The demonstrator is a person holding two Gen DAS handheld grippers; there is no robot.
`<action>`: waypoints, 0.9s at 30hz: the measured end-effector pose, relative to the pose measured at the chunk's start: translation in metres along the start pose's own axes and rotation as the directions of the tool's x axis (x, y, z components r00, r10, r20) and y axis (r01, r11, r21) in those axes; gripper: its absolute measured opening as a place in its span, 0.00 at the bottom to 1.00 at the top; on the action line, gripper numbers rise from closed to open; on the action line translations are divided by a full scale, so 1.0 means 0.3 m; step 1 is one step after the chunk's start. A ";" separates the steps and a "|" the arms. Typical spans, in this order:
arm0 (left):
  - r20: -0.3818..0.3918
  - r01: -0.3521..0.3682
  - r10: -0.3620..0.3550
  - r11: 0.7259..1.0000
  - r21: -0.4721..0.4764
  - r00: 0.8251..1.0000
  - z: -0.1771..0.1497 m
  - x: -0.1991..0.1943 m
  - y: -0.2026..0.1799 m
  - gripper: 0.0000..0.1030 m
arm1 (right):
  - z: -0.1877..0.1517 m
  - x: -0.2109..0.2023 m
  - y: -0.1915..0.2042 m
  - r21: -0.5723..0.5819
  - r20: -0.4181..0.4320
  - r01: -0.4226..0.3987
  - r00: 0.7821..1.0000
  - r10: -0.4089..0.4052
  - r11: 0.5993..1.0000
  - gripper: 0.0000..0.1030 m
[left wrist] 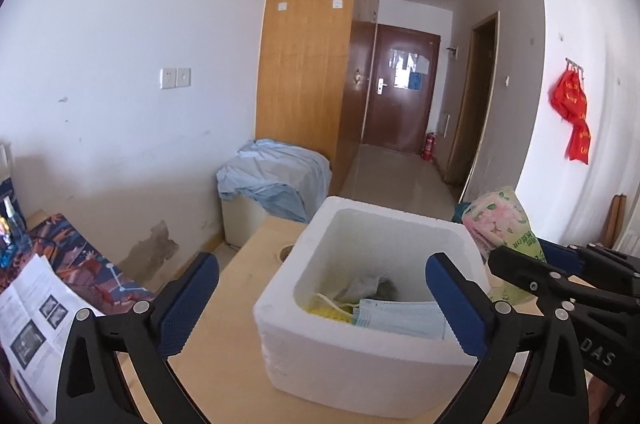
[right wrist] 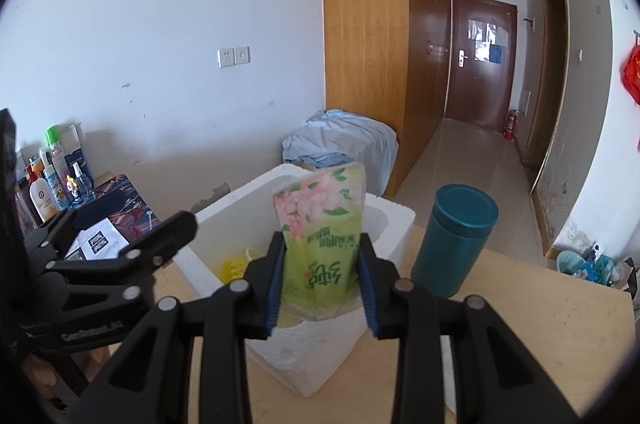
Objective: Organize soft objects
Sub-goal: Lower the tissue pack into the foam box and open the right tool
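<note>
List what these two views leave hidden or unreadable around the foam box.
- Foam box contents, left wrist view: the grey item under the face mask is too crumpled to identify.
- Box interior, right wrist view: mostly blocked by the tissue pack in the right claw.
- Tissue pack print: upside down, too blurred to read.
- Teal canister: its base sits behind the claw's arm.

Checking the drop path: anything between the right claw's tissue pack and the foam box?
Nothing. In the right wrist view the tissue pack, clamped in the right claw, hangs directly over the foam box.
</note>
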State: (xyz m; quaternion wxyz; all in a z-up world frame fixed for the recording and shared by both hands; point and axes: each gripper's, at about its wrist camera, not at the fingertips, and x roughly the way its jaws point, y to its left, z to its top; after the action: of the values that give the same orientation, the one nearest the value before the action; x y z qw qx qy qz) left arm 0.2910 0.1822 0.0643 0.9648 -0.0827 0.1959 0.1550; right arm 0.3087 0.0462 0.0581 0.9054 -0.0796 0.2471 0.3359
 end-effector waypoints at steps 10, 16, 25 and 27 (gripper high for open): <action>0.001 0.004 -0.004 0.999 0.039 1.000 -0.037 -0.068 0.001 1.00 | 0.007 0.037 0.000 -0.003 -0.018 -0.014 1.000 0.014 1.000 0.37; -0.022 0.015 -0.014 1.000 0.023 1.000 -0.061 -0.083 0.021 1.00 | 0.006 0.074 0.010 -0.008 -0.040 -0.037 0.999 0.037 0.999 0.37; -0.025 -0.005 0.005 1.000 0.016 1.000 -0.085 -0.098 0.044 1.00 | 0.007 0.117 0.030 -0.021 -0.071 -0.071 0.995 0.069 0.997 0.37; -0.036 -0.013 0.013 1.000 0.014 0.999 -0.091 -0.098 0.047 1.00 | 0.010 0.129 0.035 -0.025 -0.076 -0.071 0.995 0.069 0.997 0.37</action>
State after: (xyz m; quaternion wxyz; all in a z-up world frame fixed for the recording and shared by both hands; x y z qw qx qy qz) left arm 0.2511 0.1816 0.0499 0.9606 -0.0776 0.2148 0.1583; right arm 0.3283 0.0772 0.0416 0.8819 -0.0960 0.2792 0.3677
